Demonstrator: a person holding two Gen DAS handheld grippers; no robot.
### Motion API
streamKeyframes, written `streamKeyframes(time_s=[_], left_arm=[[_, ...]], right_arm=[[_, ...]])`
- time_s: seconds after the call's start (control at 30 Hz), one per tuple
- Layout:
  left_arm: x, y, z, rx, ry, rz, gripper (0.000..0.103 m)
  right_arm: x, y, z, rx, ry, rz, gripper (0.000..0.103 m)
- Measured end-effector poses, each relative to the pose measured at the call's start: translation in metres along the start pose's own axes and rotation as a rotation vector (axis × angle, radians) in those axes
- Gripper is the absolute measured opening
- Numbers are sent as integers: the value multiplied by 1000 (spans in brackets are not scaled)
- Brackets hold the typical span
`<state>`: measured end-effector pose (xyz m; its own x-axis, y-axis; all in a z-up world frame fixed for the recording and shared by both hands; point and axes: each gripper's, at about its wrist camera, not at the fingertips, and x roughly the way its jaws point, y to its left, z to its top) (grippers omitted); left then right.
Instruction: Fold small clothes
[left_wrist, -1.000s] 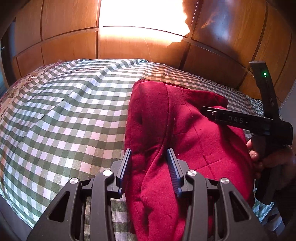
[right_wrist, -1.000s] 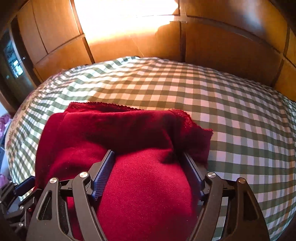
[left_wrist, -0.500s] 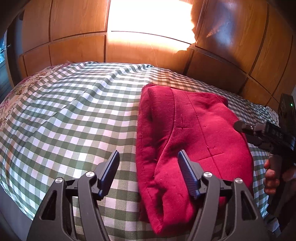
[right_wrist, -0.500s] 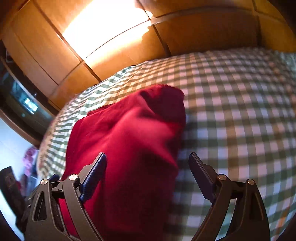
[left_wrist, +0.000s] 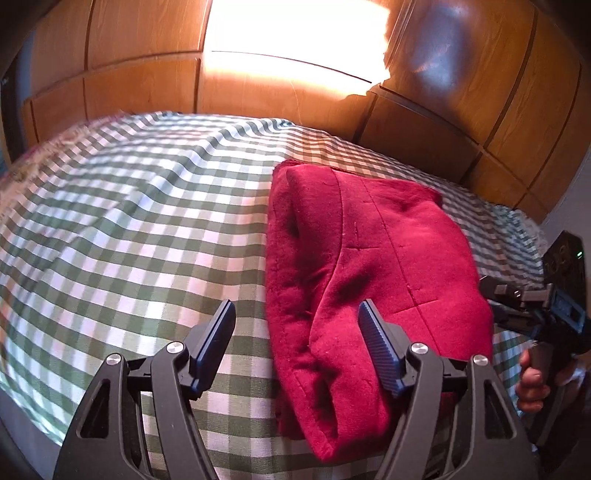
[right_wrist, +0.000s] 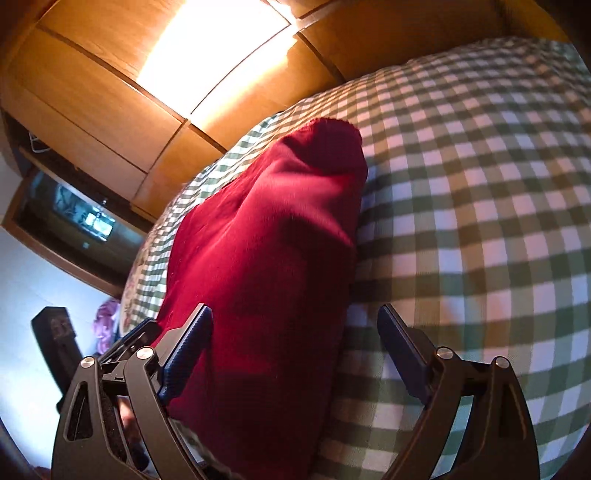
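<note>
In your left wrist view, your left gripper has its jaws spread wide with nothing between them. The left finger hangs over the bare green-and-white checked bedcover; the right finger sits over the near left edge of the red garment. The garment lies folded in a thick, roughly rectangular bundle on the right half of the bed, its long side running away from you toward the wooden wardrobe panels. A rounded fold runs along its near left edge, and stitched seams cross its top face. At the right edge of this view your right gripper points in toward the garment's right side, with your hand wrapped on its handle; from here you cannot tell how its jaws stand. A strong patch of light glares off the wardrobe above the bed.

In your right wrist view, your right gripper also has its jaws wide apart and holds nothing. The left finger lies over the red garment, and the right finger over the checked bedcover, clear of the cloth. The garment stretches away from the gripper as a long folded mound, its far end bunched and slightly blurred. Beyond it stand the wardrobe panels, and a dark part of your left gripper's body shows at the lower left
</note>
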<state>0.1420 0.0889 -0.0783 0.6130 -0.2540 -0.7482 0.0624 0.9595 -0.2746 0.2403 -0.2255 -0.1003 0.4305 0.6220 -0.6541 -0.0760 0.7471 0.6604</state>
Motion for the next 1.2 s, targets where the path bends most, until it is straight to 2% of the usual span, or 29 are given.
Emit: streamKeyframes(time_s=[0.03, 0.1, 0.17, 0.3, 0.33, 0.47, 0.53, 0.6, 0.73, 0.8, 0.93, 1.07, 1.2], left_arm=[[2, 6, 2, -22, 10, -55, 71], [5, 18, 4, -81, 16, -134, 85], [13, 31, 7, -138, 45, -229, 86], [25, 39, 11, -184, 68, -329, 83], [30, 39, 11, -182, 78, -347, 81], [56, 36, 3, -195, 147, -412, 52], [59, 34, -2, -201, 135, -435, 47], [60, 37, -5, -220, 124, -468, 37], [54, 37, -6, -229, 106, -490, 30], [47, 27, 1, -206, 92, -511, 29], [45, -15, 19, -129, 94, -576, 29], [59, -76, 44, -36, 113, -652, 29], [88, -164, 72, 89, 151, -703, 29]], right_arm=[[0, -2, -1, 9, 1, 9, 90], [-1, -6, -3, 25, 0, 29, 90], [-2, -10, -2, 38, 0, 42, 90], [-5, -15, -3, 41, 7, 70, 90], [-4, -15, -5, 35, 14, 81, 90], [3, -12, -6, 23, 26, 114, 90], [12, -6, -3, 3, 35, 120, 89], [23, 1, 1, -24, 47, 117, 81], [30, 11, 0, -64, 62, 110, 57], [19, 17, -1, -90, 49, 105, 48], [-25, 24, -2, -152, -25, 75, 45], [-81, 4, 6, -141, -126, 21, 45], [-146, -33, 17, -105, -242, -92, 45]])
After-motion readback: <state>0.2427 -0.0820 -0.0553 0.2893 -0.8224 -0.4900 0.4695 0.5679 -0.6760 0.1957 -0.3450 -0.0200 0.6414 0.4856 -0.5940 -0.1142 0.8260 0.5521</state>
